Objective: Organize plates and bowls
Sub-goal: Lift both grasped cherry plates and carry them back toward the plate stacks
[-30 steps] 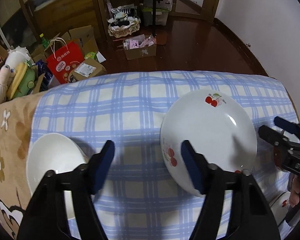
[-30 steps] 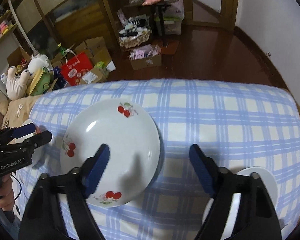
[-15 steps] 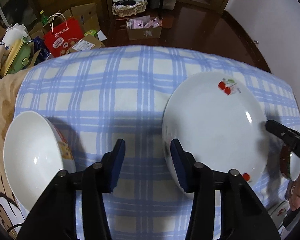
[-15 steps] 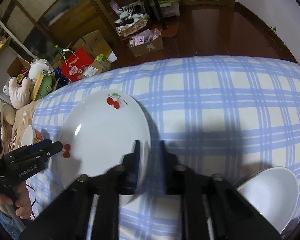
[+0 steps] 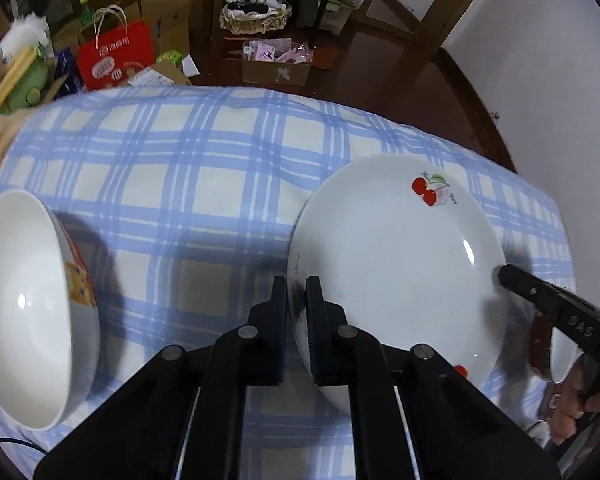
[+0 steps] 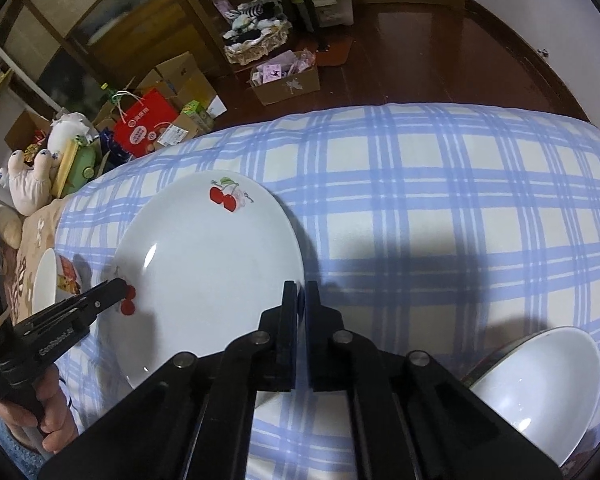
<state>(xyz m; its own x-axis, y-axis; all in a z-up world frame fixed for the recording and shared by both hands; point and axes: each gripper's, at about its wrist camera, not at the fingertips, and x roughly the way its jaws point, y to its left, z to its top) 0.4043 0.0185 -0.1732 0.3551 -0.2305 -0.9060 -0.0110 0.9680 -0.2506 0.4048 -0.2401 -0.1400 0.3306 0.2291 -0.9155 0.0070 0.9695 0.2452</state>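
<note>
One white plate [image 5: 396, 264] with cherry prints lay on the blue checked cloth [image 5: 172, 168], nothing on it. The left gripper [image 5: 297, 300] had just been closing and pinched the plate's left rim between its fingers; the right gripper [image 6: 300, 304] had just been closing too and was clamped on the opposite rim, fingers nearly together with the thin edge between them. Two bowls were seen: one white bowl [image 5: 24, 304] with a red and yellow pattern outside sat left of the plate, empty, partly cut off by the frame edge; a second white bowl [image 6: 540, 384] sat right of the plate, also empty, its lower edge cut off. In the left view that second bowl was mostly hidden behind the right gripper and the person's hand [image 5: 572, 416]. The person's other hand [image 6: 48, 416] showed at the lower left of the right view. On the floor beyond: one red paper bag [image 6: 144, 128], contents not visible; one open cardboard box [image 6: 288, 80] holding pinkish packets, hard to make out; one wicker basket [image 6: 256, 40] full of striped cloth items. Soft toys [image 6: 28, 176] lay at the far left, count unclear. Several more cartons stood behind the bag, blurred.
</note>
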